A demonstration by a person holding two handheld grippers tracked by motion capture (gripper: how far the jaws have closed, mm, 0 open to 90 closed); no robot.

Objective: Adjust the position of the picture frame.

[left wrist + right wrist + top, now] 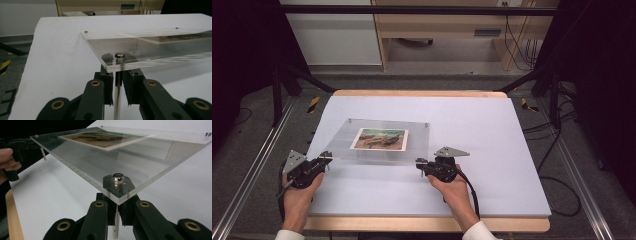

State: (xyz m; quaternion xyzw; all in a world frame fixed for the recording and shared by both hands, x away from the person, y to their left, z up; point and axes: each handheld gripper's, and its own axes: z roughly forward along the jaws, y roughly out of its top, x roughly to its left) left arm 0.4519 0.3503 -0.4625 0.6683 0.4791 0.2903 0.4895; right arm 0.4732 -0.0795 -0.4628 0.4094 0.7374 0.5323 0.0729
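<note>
High view: the left gripper [326,159] and right gripper [421,162] each clamp a metal leg [117,100] under the near corners of the clear acrylic frame [387,125], whose long axis runs 9 to 3 o'clock; bare white table [492,150] surrounds it

The frame [387,140] is clear, glossy acrylic with polished edges, sandwiching a matt paper print [379,139]. Its corner pins [118,177] are shiny metal. The table [492,150] has a matt white top edged in pale wood. The left claw [119,85] looks matt black plastic.
</note>
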